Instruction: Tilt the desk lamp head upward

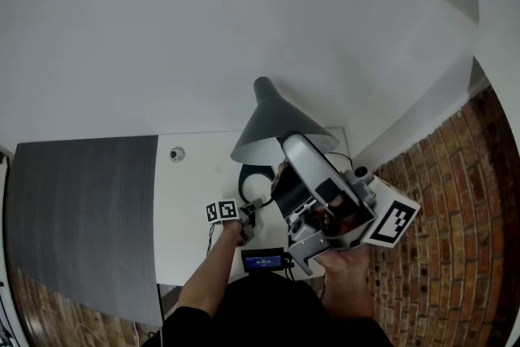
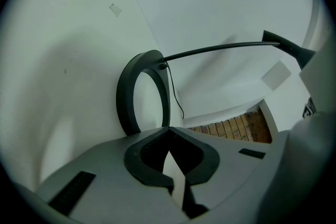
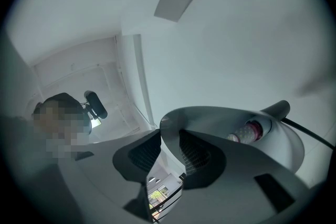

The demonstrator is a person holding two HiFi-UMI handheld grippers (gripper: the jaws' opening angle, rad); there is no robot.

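Dark-grey cone-shaped lamp shade (image 1: 272, 122) sits over rear right corner of white counter (image 1: 187, 207). Narrow end points toward white wall, open mouth toward person. Lamp's black ring base (image 1: 254, 172) lies flat on counter, just below shade in head view.

L tool view: ring base (image 2: 124, 97) close ahead. Thin dark lamp arm (image 2: 220, 50) sweeps from it toward the right. Thin black cord (image 2: 177, 99) trails down beside the ring.

R tool (image 1: 283, 166) is up at shade's near rim, held in person's right hand (image 1: 345, 268). R tool view: R tool (image 3: 169, 134) clenched on rim of lamp shade (image 3: 210, 115), one pad outside the wall, other inside. View looks up into shade; bulb (image 3: 247, 131) w/ pinkish collar visible inside.

L tool (image 1: 248, 214) is low over counter, just beside ring base on its near side; contact w/ ring can't be told. L tool (image 2: 168, 131) jaws together at tips, nothing btwn them.

Other items:
- Small round grey fitting (image 1: 176, 153) set in counter, left of lamp.
- Small black box w/ blue-lit display (image 1: 264, 262) at counter's near edge.
- Dark-grey panel (image 1: 81, 215) abuts counter's left side.
- Red-brown brick-pattern surface (image 1: 455, 240) lies to the right, beyond counter.
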